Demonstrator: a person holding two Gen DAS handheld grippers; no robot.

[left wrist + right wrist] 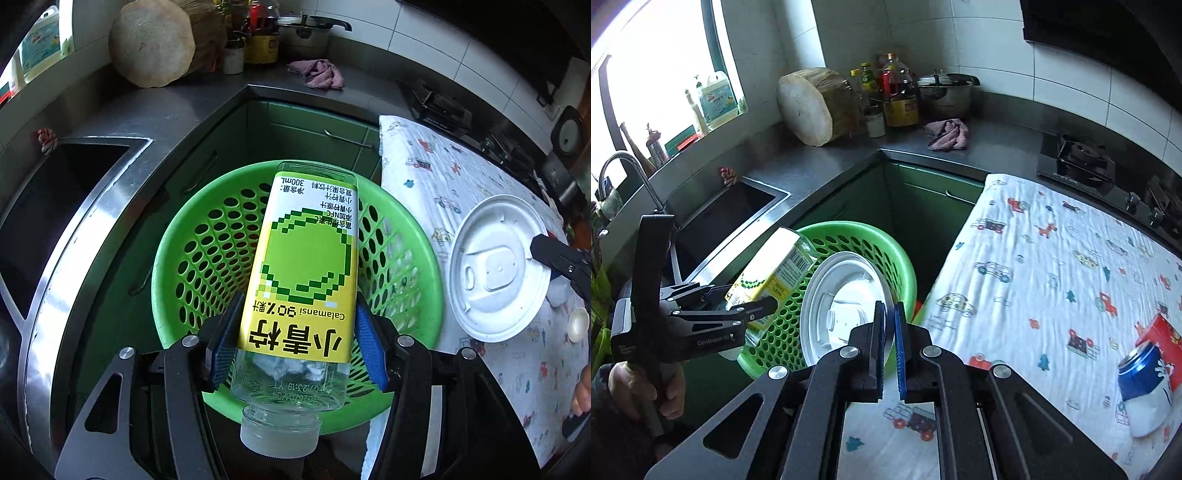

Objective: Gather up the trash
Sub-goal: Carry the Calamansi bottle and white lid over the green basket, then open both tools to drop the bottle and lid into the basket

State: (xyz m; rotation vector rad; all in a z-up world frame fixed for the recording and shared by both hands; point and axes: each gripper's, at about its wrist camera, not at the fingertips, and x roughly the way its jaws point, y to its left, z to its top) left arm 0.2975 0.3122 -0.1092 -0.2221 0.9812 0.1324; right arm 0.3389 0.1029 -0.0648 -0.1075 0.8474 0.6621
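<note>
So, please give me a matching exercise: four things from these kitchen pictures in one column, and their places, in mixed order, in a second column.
Things:
1. juice bottle
2. white lid
3. crushed can
4. pink rag

Places:
A. lying on the printed cloth
B. in the right gripper
C. on the grey counter in the corner
D. in the left gripper, above the green basket

Pairs: 1-D, 2-B, 3-A, 4-C

Glossy clear plastic bottle (pixel 295 280), perforated green plastic basket (pixel 192 258), matt white plastic lid (pixel 491 273), printed cloth (pixel 1052 258).
</note>
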